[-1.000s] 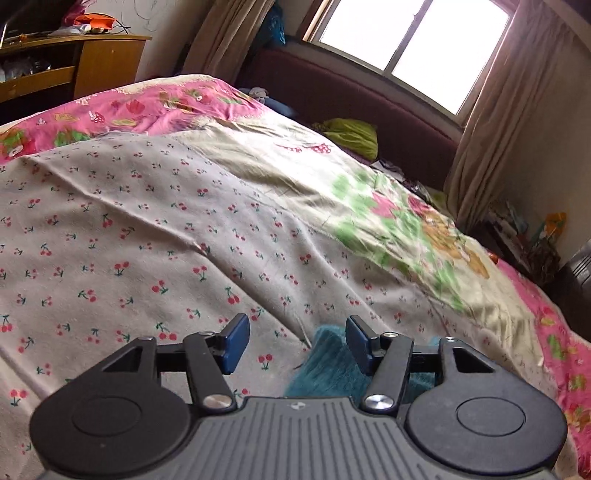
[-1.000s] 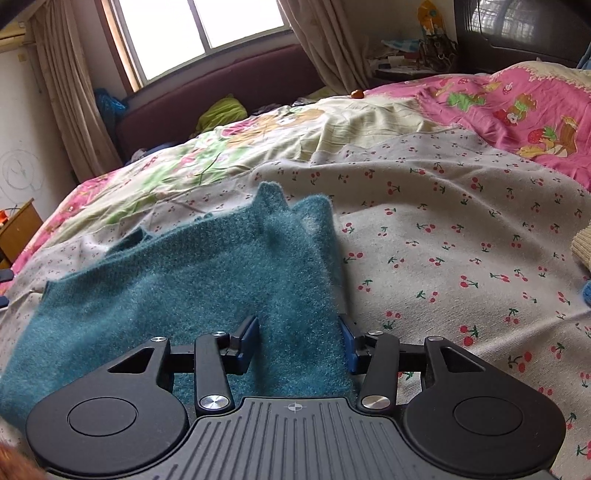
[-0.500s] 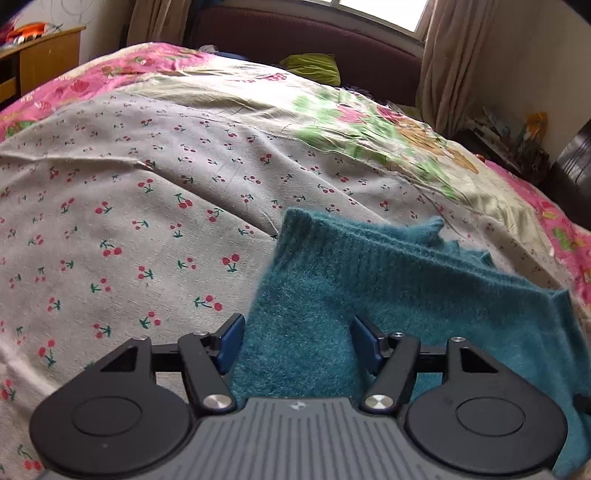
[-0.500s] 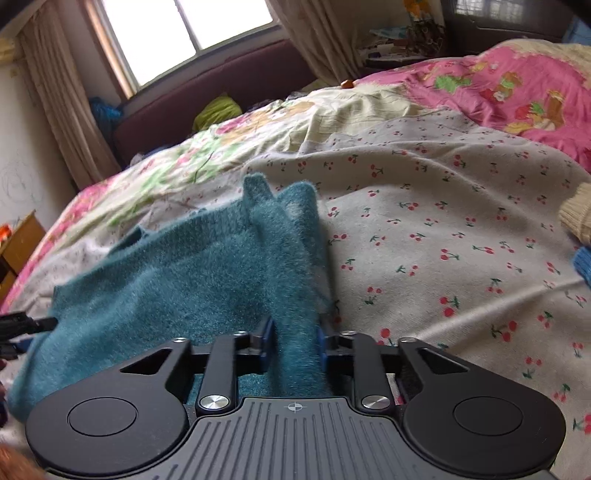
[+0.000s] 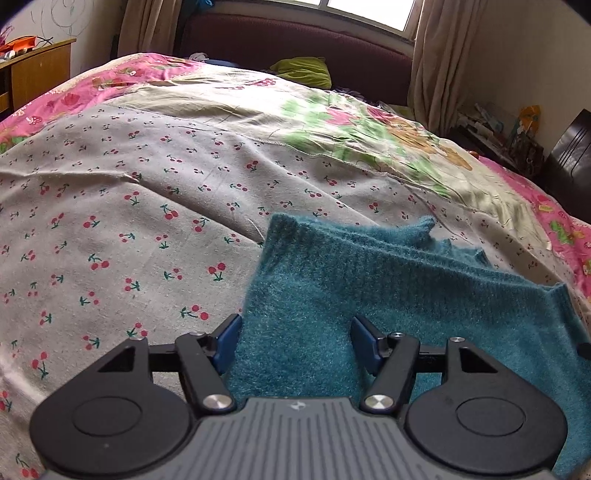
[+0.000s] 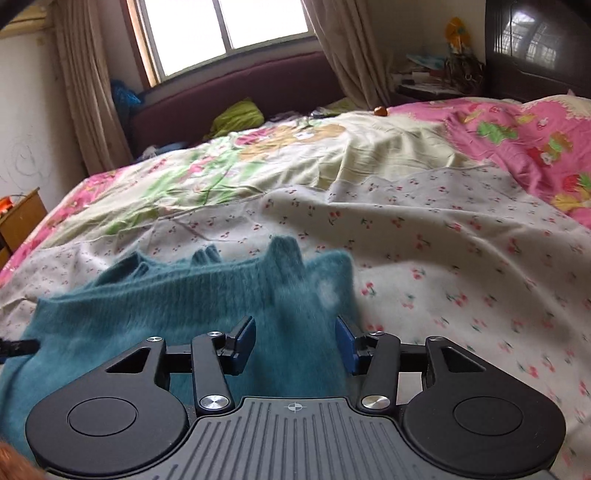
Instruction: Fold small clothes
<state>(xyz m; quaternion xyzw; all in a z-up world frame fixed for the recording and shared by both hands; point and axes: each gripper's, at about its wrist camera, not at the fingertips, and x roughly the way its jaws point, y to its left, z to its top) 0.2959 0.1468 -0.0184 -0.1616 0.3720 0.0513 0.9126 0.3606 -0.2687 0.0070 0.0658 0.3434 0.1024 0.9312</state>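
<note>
**Teal knit lies across the bed with both grippers over its near edge**

The teal knit garment [image 5: 388,295] is a fuzzy, brushed-wool piece in a single blue-green colour, with a ribbed band running along its far edge. Short knit points stick up from that edge; in the right wrist view three or so rise from the band, and the fabric there is motion-blurred, with a pale patch near the right corner. Whether it is a vest, a sweater or something else cannot be told.

It rests on the cherry-print sheet [image 5: 129,221] of the bed, in the near part of the scene. Its long axis runs left to right across the bed, with the ribbed edge turned toward the far side and the window [image 6: 229,29]. In the left wrist view its left end stands up in a rounded corner, and the body stretches away to the right, sloping nearer as it goes.

The left gripper [image 5: 296,343] sits over the garment's left end, its jaws spread wide with the teal fabric filling the gap between them and nothing pinched. The right gripper [image 6: 295,345] is over the right end [image 6: 295,295], its jaws likewise spread apart with knit between them, not pressed onto it.

Beyond the sheet lie a floral quilt [image 6: 258,162], a green cushion [image 5: 303,70] and beige curtains [image 6: 92,85].
</note>
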